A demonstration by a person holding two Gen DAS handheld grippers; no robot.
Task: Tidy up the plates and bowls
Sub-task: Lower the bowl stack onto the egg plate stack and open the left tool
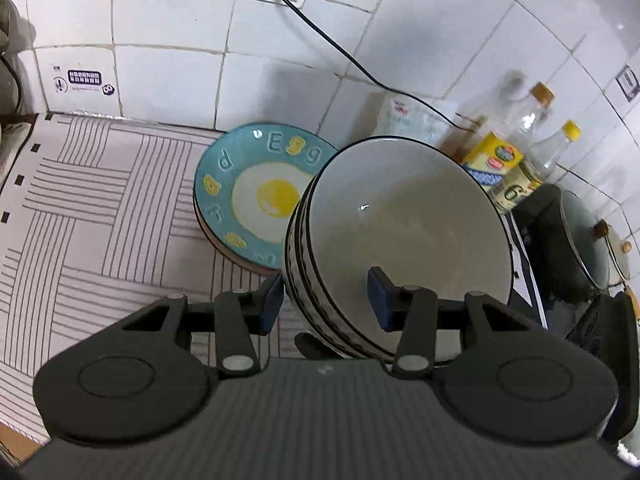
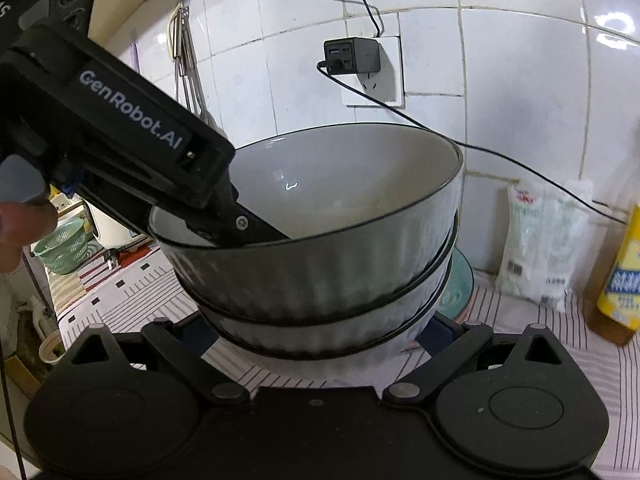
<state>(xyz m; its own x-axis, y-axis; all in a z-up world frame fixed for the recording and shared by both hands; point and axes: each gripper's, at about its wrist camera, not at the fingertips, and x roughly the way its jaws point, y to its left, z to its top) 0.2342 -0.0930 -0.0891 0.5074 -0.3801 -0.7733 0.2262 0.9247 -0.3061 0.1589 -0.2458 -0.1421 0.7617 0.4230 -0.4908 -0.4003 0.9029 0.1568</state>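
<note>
White tiles cover the wall (image 1: 168, 20) behind a striped mat (image 1: 100, 208). On the mat we see a stack of bowls (image 1: 400, 232), tilted, just beside a blue plate with a fried egg picture (image 1: 248, 196). Our left gripper (image 1: 326, 300) is spread, with one finger (image 1: 380, 296) inside the top bowl and the other outside its rim. Our right gripper (image 2: 316, 330) is spread wide around the lower bowl (image 2: 320, 340); whether its pads touch, we cannot tell. Bottles (image 1: 516, 160) stand near the wall.

Three white bowls (image 1: 400, 236) with dark rims sit stacked and tipped. A blue egg plate (image 1: 248, 196) lies just behind.
</note>
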